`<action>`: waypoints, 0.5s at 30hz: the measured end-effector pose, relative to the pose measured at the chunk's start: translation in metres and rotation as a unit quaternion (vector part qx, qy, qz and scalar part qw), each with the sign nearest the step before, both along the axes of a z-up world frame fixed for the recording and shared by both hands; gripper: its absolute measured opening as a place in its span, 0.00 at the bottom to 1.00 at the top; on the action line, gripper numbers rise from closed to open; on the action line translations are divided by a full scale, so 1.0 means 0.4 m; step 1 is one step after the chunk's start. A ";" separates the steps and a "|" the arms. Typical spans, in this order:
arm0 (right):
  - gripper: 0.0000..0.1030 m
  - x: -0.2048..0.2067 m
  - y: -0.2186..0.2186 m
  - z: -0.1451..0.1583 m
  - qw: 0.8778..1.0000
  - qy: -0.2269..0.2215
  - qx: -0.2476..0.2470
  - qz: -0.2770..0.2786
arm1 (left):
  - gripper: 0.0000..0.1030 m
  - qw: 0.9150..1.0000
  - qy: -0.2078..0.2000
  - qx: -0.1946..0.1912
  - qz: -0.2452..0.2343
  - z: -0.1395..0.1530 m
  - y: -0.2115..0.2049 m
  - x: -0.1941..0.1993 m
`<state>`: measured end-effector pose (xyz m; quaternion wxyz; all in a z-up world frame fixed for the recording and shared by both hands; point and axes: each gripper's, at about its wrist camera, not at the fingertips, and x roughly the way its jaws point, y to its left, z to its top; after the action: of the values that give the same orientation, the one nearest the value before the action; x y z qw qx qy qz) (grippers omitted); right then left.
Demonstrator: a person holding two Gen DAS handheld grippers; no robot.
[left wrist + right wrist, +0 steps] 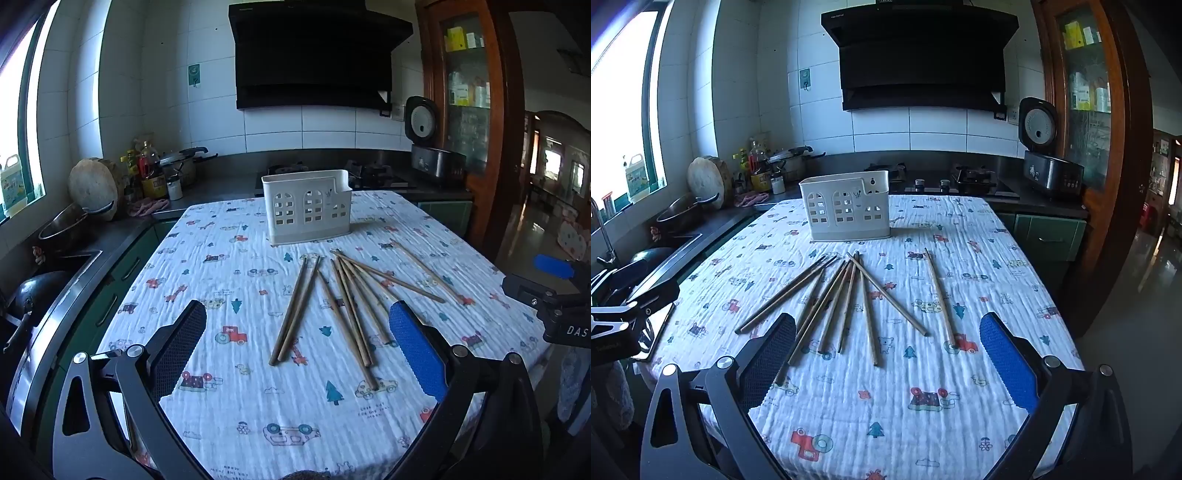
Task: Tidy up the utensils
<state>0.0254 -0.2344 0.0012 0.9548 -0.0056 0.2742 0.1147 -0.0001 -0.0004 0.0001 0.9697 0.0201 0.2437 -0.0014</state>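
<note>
Wide open and empty, that's the left gripper (297,345) as it looks down along its two fingers at the patterned tablecloth (221,406); nothing sits between the pads. Just ahead of it and slightly right lies a pair of chopsticks (295,310) side by side, and further right a loose fan of chopsticks (351,306) runs under its blue pad, with one more stick angled off beyond that. Straight ahead, past all the sticks, stands the white holder (306,210), upright with its open top showing. At the far right edge the other tool pokes into view.

Over to the right gripper (888,345): jaws spread just as wide, nothing held. From here the fan of sticks lies ahead and to its left, some ends reaching under its dark pad, and one single chopstick (940,297) lies ahead on its right, well apart from the rest. That holder sits ahead and left of it.

My read: nothing is in the holder yet, so this is the opening reach. Next up, one gripper needs to drop low, straddle a stick crosswise and close on it.
</note>
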 end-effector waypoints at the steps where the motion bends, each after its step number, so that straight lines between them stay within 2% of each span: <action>1: 0.94 -0.002 0.000 0.002 1.000 -0.003 0.001 0.000 | 0.95 1.000 -0.001 0.000 0.000 0.001 0.000 -0.001; 15: 0.94 0.005 0.019 0.020 1.000 0.002 -0.004 0.001 | 0.95 1.000 0.001 -0.007 0.001 0.003 0.000 -0.016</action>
<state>0.0274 -0.2269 0.0092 0.9542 -0.0091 0.2763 0.1146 -0.0065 -0.0004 0.0015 0.9696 0.0128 0.2444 -0.0020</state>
